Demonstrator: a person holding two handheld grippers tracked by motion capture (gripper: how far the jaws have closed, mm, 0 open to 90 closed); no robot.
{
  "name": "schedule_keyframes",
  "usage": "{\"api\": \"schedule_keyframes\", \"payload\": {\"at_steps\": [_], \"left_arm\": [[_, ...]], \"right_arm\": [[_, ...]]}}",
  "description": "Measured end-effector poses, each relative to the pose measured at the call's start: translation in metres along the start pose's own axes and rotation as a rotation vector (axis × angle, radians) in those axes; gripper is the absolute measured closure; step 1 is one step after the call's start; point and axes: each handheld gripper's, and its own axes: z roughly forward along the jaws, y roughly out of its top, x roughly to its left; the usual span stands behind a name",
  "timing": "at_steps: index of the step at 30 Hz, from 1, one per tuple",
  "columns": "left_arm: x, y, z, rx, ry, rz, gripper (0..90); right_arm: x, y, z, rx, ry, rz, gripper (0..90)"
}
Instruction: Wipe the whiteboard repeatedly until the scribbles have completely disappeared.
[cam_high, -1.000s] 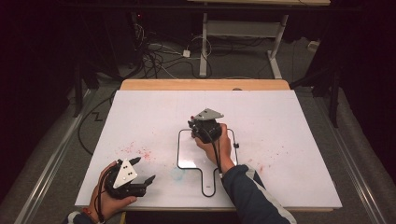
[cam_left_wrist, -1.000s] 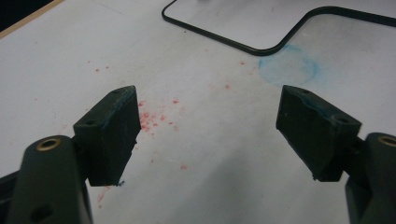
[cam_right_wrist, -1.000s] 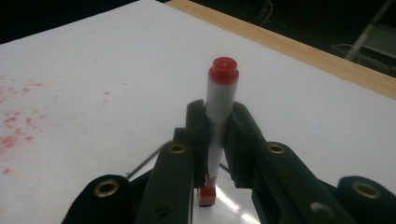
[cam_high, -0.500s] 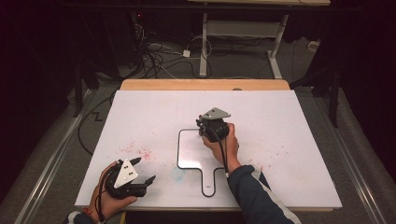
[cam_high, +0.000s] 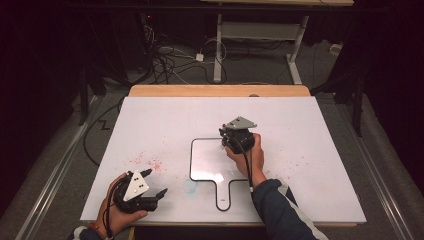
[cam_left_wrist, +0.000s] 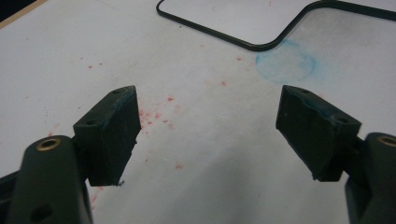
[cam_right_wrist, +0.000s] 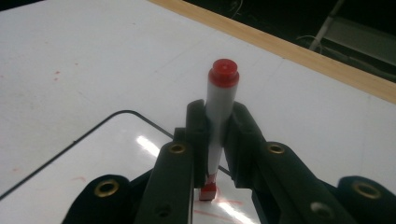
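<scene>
A white marker with a red end (cam_right_wrist: 217, 107) stands upright between the jaws of my right gripper (cam_right_wrist: 215, 122), which is shut on it. Its red tip touches a small paddle-shaped whiteboard (cam_right_wrist: 88, 163) beside faint red strokes. From above, my right gripper (cam_high: 230, 142) sits over the top right corner of the whiteboard (cam_high: 210, 165), which lies with its handle toward the front edge. My left gripper (cam_high: 159, 195) rests near the front left of the table, open with nothing between its fingers (cam_left_wrist: 210, 135). The whiteboard's black rim (cam_left_wrist: 261, 44) shows beyond it.
The white table sheet (cam_high: 165, 125) carries red speckles (cam_high: 145, 162) and a faint blue ring smudge (cam_high: 190, 186) beside the board. A wooden strip (cam_high: 220, 90) edges the far side. Cables and a desk frame (cam_high: 260, 35) lie on the dark floor behind.
My right gripper has slid to the right across the top of the whiteboard with the marker held upright. The left gripper has stayed in place.
</scene>
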Motion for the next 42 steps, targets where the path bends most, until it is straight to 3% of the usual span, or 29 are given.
{"api": "schedule_keyframes", "payload": {"at_steps": [4,7,9,13,15,18,21,24,27,30,33,36,38,41,42], "left_arm": [[0.000,0.000,-0.001,-0.002,0.001,-0.002,20.7],[0.000,0.000,0.000,-0.001,-0.001,-0.002,20.7],[0.000,0.001,0.000,-0.005,0.002,0.010,20.7],[0.000,0.001,0.001,-0.005,0.003,0.009,20.6],[-0.001,0.000,0.001,0.003,-0.005,-0.003,20.7],[-0.001,0.000,0.000,-0.004,0.000,0.009,20.7],[-0.001,0.000,0.000,0.003,-0.006,-0.001,20.7],[0.000,-0.001,0.000,0.004,-0.007,-0.002,20.7],[0.000,0.000,0.000,-0.001,-0.002,0.012,20.7],[0.000,0.000,0.001,-0.001,-0.005,0.013,20.7],[-0.001,0.000,0.001,0.006,-0.010,0.003,20.6],[-0.001,-0.001,0.000,0.008,-0.010,0.002,20.7],[-0.001,-0.001,0.000,0.008,-0.008,0.000,20.7],[0.000,-0.001,0.001,0.005,-0.005,0.013,20.6],[0.000,0.000,0.001,0.005,-0.005,0.014,20.7]], "right_arm": [[-0.012,-0.003,-0.003,0.003,-0.036,0.031,81.7],[-0.012,-0.005,-0.004,-0.001,-0.030,0.034,81.7],[-0.009,-0.006,-0.005,-0.012,0.017,0.057,81.7],[0.002,-0.006,-0.007,-0.023,0.066,0.029,81.7],[0.002,-0.006,-0.007,-0.016,0.048,0.013,81.7],[-0.003,-0.005,-0.005,-0.005,-0.038,-0.049,81.7],[-0.012,-0.007,-0.004,-0.008,-0.057,-0.026,81.7],[-0.012,-0.007,-0.005,-0.014,-0.036,-0.007,81.7],[-0.003,-0.007,-0.005,-0.027,0.046,0.011,81.6],[0.005,-0.005,-0.004,-0.033,0.084,-0.018,81.6],[0.004,-0.004,-0.002,-0.029,0.053,-0.049,81.6],[-0.008,-0.005,0.000,-0.020,-0.011,-0.037,81.6],[-0.015,-0.006,-0.001,-0.021,0.003,0.013,81.7],[-0.012,-0.005,-0.001,-0.019,0.023,-0.004,81.6],[-0.010,-0.005,-0.001,-0.025,0.049,0.003,81.6]]}}
